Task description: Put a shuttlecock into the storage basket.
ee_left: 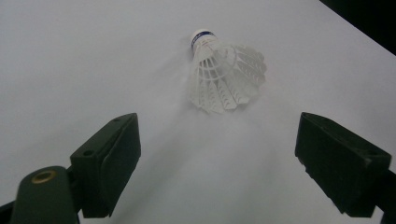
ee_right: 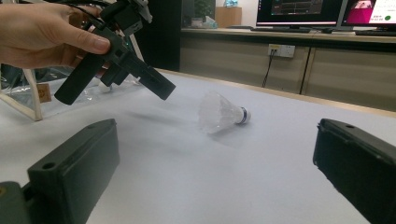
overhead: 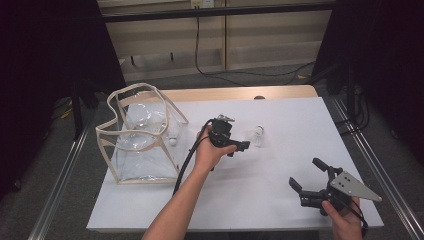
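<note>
- The left hand-held gripper [overhead: 239, 146] is hovering at the frame's centre, jaws apart, gripping nothing.
- The shuttlecock [overhead: 258, 135] is lying on the white table [overhead: 280, 170], just right of it.
- The right hand-held gripper [overhead: 306, 175] is sitting lower right, jaws apart.

left hand-held gripper [overhead: 241, 147] raised, jaws wide apart, right hand-held gripper [overhead: 308, 176] low, jaws spread

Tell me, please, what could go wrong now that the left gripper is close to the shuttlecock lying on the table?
1. The shuttlecock lies on its side on the white table, ahead of the open left gripper; a nudge from one jaw could probably roll it away.
2. Closing on the feather skirt rather than the cork might crush the feathers.
3. The clear bag stands just behind the left hand, so a wide swing toward it could knock it.
</note>
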{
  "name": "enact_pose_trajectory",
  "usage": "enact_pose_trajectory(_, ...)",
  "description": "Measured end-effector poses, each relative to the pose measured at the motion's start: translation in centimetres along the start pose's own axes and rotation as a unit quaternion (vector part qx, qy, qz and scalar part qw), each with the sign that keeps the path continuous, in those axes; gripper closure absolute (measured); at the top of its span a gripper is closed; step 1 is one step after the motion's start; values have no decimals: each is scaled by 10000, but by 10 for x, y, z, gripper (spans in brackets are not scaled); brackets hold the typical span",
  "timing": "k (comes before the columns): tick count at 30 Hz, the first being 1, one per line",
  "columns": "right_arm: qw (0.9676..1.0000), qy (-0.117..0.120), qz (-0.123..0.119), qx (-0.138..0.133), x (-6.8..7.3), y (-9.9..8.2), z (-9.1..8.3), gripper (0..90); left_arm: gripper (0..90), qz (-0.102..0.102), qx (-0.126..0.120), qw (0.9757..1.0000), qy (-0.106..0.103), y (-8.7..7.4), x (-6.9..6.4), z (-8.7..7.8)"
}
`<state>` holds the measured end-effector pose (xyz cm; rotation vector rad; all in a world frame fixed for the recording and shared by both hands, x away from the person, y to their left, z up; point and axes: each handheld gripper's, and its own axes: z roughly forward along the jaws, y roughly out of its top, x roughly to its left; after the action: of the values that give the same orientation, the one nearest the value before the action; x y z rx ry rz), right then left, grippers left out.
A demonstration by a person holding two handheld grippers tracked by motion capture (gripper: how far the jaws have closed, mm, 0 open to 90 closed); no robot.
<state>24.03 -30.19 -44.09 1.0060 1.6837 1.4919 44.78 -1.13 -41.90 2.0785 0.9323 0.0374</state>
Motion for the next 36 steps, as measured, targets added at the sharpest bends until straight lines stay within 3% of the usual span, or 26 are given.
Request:
enact_pose_trajectory(27,10000,7,15,-13,0,0,0,3,190,-27,-130,9999,96,3,3,15)
enact_pose_trajectory(36,10000,12,19,-16,0,0,0,3,227,71,-196,9996,182,4,4,19)
